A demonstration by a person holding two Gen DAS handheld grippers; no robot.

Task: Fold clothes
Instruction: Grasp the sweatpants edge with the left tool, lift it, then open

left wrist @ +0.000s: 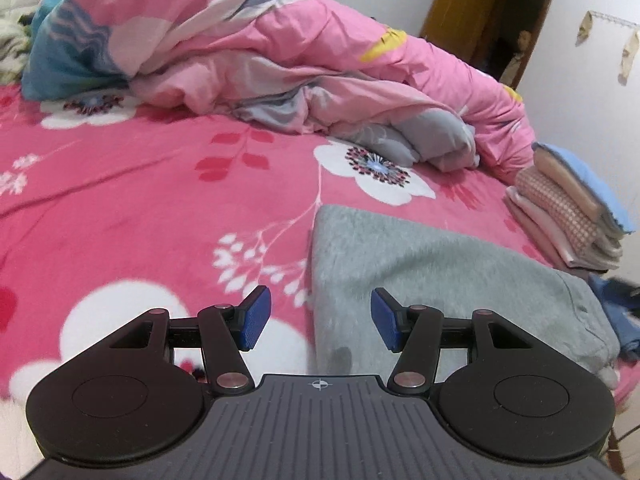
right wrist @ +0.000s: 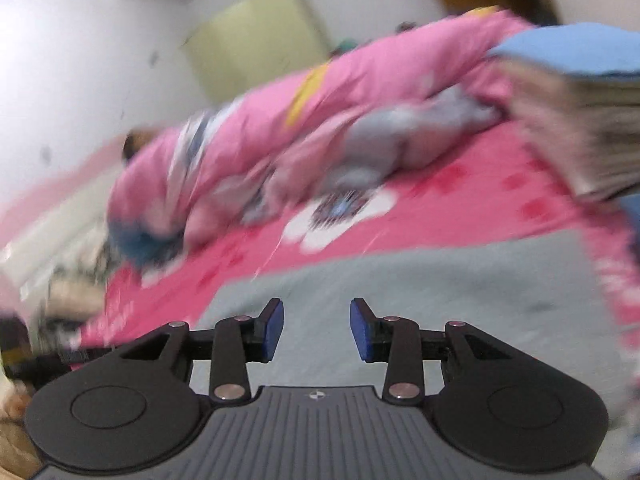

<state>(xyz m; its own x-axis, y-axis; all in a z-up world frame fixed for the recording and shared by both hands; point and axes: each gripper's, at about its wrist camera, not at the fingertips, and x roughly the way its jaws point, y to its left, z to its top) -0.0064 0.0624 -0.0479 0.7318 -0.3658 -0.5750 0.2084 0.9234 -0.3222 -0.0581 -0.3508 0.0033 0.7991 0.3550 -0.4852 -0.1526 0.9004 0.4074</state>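
Lying flat on a bed (left wrist: 160, 200) covered with a pink flowered sheet is a grey garment (left wrist: 420, 272), a soft fleecy piece that already looks folded into a neat block with a straight left edge. It sits near the bed's near edge, probably because that is where the person can reach and smooth it.

Just past it, at the right edge of the bed, stands a stack of folded clothes (left wrist: 572, 216), checked pink, tan and blue on top. Judging by that, the grey piece is likely bound for this stack. A rumpled pink quilt (left wrist: 280, 60) is heaped along the far side, which leaves the middle free for folding.

The left gripper (left wrist: 320, 320) hovers over the garment's left edge with its blue pads spread apart and nothing between them. The right gripper (right wrist: 316, 330) hovers over the grey cloth too, its pads apart with only air between them; the gap is narrower than the left one.

The left wrist view is sharp and shows the garment's whole outline, the stack's layers, and an open brown door (left wrist: 464, 8) in the far wall. The right wrist view is tilted and heavily blurred; it loses that detail but shows the stack close up, the wall behind the bed, and a pale green panel (right wrist: 256, 36).
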